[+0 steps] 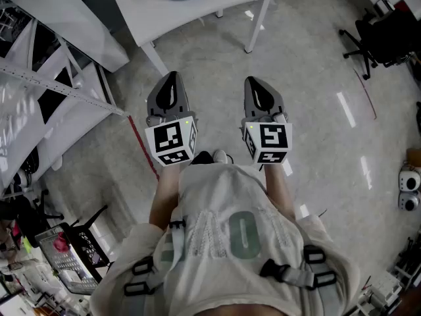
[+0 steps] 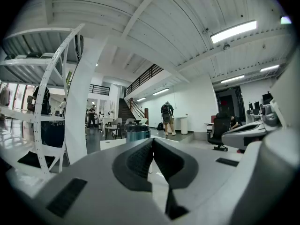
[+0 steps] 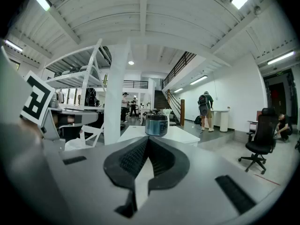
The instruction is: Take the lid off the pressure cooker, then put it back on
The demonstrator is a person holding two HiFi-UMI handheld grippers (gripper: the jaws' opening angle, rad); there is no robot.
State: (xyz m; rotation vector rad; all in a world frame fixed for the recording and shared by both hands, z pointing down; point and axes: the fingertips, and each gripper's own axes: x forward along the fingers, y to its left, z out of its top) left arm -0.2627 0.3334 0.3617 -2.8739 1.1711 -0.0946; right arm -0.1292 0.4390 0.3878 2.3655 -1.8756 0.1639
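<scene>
Right gripper view: a blue-grey cylindrical metal pressure cooker [image 3: 156, 125], lid [image 3: 156, 116] on, is seen on a white rectangular table [image 3: 180, 135] ahead. The left gripper [image 2: 152, 142] and right gripper [image 3: 147, 140] are held closed on nothing, ribbed black pads [image 3: 133, 159] touching.

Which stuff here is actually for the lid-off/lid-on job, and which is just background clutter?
Job: pressure cooker, lid on; white table under it; left gripper and right gripper, both shut, empty.
Lying about: shelving rack; office chair; person with backpack.
</scene>
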